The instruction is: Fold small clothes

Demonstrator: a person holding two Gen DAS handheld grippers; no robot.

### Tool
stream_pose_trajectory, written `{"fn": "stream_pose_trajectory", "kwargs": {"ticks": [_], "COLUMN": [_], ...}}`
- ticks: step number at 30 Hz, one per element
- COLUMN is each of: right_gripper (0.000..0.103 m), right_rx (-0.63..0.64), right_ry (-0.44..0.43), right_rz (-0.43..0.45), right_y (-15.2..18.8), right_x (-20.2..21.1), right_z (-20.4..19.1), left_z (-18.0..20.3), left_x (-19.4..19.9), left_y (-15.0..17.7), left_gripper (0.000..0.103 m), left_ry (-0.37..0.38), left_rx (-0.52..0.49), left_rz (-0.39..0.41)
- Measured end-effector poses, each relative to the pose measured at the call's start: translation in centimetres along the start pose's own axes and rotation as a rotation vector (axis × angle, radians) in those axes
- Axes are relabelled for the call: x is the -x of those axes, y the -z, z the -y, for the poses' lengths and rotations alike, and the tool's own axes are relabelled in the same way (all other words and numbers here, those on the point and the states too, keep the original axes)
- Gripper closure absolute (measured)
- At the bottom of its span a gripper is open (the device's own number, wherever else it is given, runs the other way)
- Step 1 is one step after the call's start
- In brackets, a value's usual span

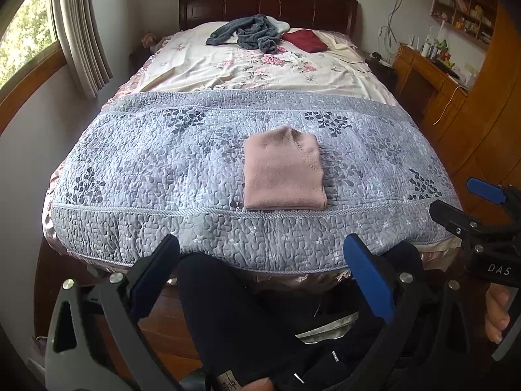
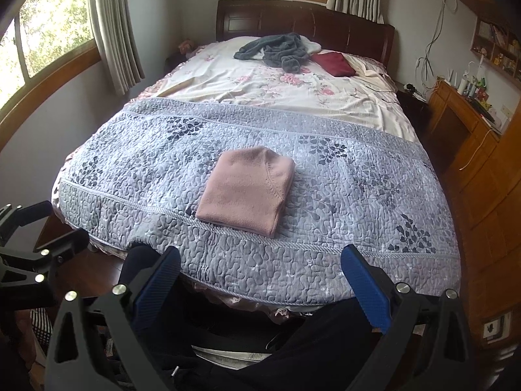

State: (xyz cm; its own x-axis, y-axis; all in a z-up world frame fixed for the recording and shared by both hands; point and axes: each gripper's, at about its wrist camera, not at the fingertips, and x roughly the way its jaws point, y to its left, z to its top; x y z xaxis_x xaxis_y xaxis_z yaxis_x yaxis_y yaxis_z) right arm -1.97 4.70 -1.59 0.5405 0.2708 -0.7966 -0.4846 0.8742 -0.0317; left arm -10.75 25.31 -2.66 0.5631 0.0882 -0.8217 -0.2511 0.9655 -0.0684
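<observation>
Claws are hanging nearest, at 6 o'clock in each wrist view: the left claw (image 1: 262,280) and right claw (image 2: 260,280) are both gaping wide and gripping nothing, over the person's dark-clothed legs (image 1: 234,319) at the bed's foot. Just beyond, the folded pink garment (image 1: 284,172) is lying flat on the grey quilt (image 1: 146,163). Farther toward 12 o'clock, a grey garment (image 1: 252,34) and a red cloth (image 1: 304,40) are sitting beneath the dark headboard (image 1: 267,3).

Shelf items (image 1: 469,16) too small to identify; right gripper (image 1: 469,208) cut by frame edge.
</observation>
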Motion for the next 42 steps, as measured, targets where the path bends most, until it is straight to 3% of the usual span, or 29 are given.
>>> {"fn": "stream_pose_trajectory", "kwargs": {"ticks": [42], "right_gripper": [0.004], "right_rx": [-0.027], "right_ry": [-0.011], "right_rz": [-0.012], "right_y": [0.6], "right_x": [-1.3], "right_z": [0.3], "left_z": [0.9], "left_x": [-1.0], "left_y": [-0.5], "left_gripper": [0.003], "left_ry": [-0.007], "left_rx": [-0.033], "left_rz": [-0.023]}}
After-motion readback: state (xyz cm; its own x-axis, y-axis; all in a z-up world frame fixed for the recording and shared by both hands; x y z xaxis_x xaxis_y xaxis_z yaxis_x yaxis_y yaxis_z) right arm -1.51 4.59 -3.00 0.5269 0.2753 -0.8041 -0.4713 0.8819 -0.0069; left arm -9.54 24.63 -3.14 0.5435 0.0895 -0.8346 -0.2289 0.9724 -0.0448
